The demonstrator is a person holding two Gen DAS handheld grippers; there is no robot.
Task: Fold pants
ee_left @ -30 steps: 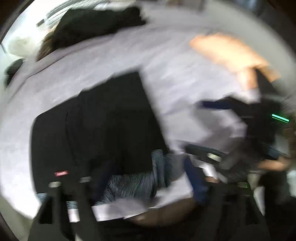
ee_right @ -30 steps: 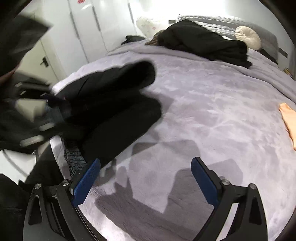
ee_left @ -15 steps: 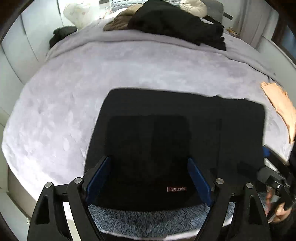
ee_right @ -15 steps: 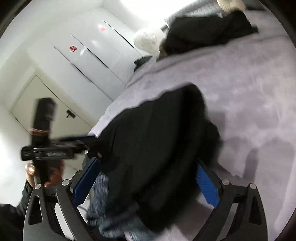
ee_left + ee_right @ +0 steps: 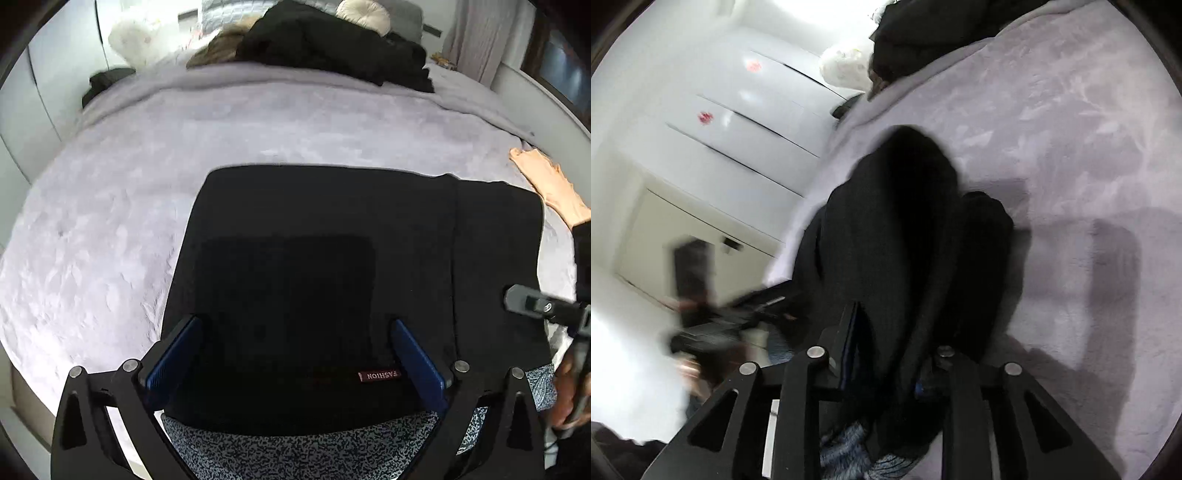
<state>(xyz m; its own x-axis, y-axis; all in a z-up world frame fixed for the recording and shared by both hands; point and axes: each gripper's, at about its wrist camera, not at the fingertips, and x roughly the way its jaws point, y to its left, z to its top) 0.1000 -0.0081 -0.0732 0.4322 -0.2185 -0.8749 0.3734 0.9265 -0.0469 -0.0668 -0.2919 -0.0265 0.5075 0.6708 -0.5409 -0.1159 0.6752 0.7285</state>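
The left gripper (image 5: 293,356) hangs with its jaws opening wide over the black pants (image 5: 332,229), which lie flat on the lilac bedspread (image 5: 147,166). Only the right wrist view shows the right gripper (image 5: 886,354) closing, bunched pants between its jaws.

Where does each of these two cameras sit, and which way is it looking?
Left wrist: on the left gripper, looking steeply down between wide, opening fingers at black pants flat on the grey bed.
Right wrist: on the right gripper, looking along closing fingers around bunched pants; a blurred hand shows.
Shared: pants, bed.
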